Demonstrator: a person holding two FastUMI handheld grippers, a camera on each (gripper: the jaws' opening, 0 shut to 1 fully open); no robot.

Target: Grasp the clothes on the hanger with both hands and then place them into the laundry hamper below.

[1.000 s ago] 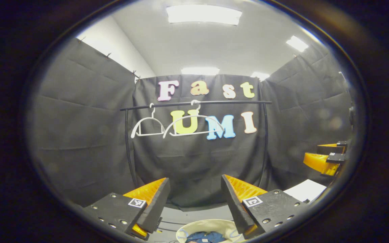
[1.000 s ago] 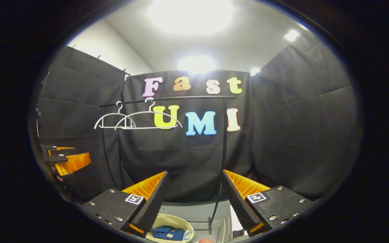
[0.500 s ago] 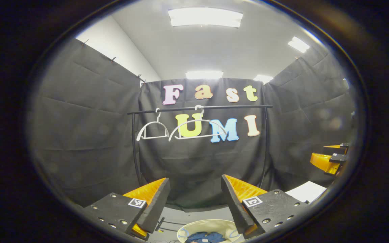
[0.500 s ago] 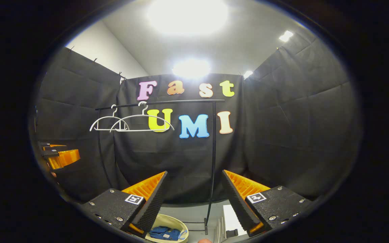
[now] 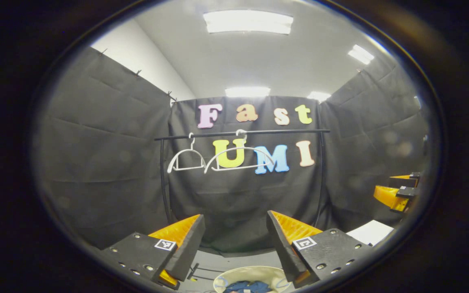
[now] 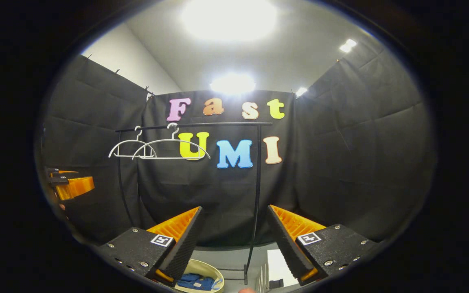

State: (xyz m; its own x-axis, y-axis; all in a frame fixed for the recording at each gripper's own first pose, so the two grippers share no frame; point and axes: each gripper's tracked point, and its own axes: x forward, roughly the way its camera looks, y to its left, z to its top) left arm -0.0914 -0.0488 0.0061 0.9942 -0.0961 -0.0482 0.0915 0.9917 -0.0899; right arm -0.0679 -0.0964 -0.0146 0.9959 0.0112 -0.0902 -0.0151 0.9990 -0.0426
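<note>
Garment rail [image 5: 242, 133]: a black bar running left to right, well ahead of both grippers and above their fingers.
Hangers: two white ones on the rail, a larger hanger [image 5: 238, 156] and a smaller hanger [image 5: 186, 159] to its left; both are bare.
Laundry hamper [image 5: 250, 272]: a pale round hamper, below and just ahead of the left gripper; in the right gripper view [image 6: 206, 269] it sits under the left finger.
Clothes [image 5: 246, 286]: a blue garment lying crumpled inside the hamper, so no long axis or pointing direction can be told; seen also in the right gripper view [image 6: 196, 281].
Left gripper [image 5: 235, 240]: fingers spread wide, nothing between them.
Right gripper [image 6: 234, 238]: fingers also spread wide, holding nothing.
Progress: the task seems finished, because the garment is in the hamper and the hangers are free.
Risk: if a gripper goes down again, a finger may catch the hamper rim and tip it, or pull the cloth out.
</note>
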